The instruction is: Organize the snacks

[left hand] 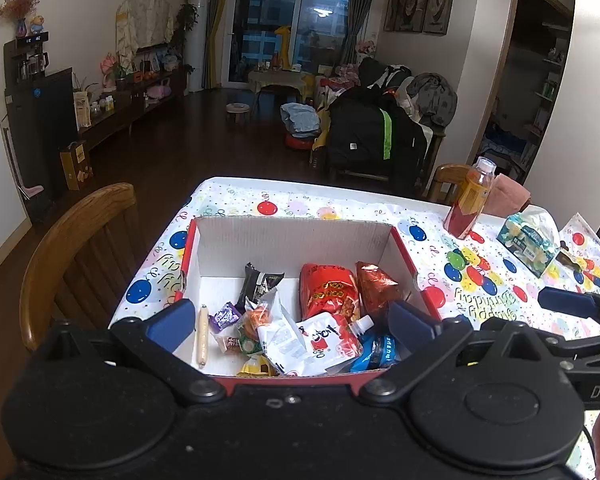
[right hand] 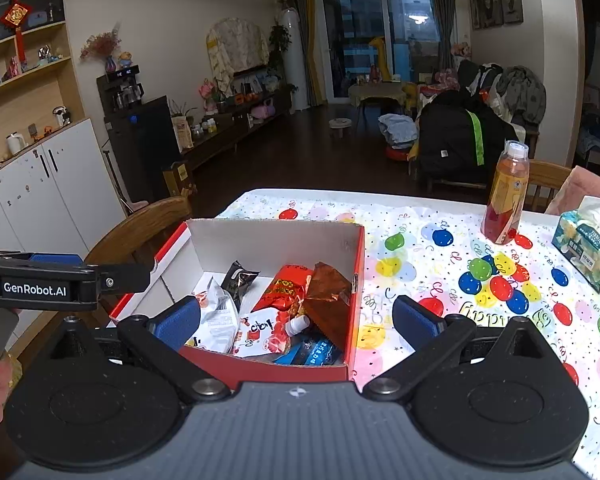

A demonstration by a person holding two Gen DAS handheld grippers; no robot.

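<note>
— Snacks?
— Piled in the red cardboard box (left hand: 404, 248) on the balloon-print tabletop (right hand: 440, 216), red chip bag (left hand: 330, 290) among them
— Jaws?
— Left gripper (left hand: 292, 324) and right gripper (right hand: 296, 318) both spread wide, holding nothing

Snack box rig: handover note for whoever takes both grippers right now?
Left gripper: open, empty, over the near edge of the box.
Right gripper: open, empty, over the box's near right corner.
Snacks: all visible ones lie in a loose pile inside the box, including a red bag, a white pouch, a black packet and a sausage stick.
Bottle and tissue pack stand on the table, outside the box.
Done: no snacks seen loose on the table.
Left: possibly tidying the pile; otherwise nothing obvious.
</note>
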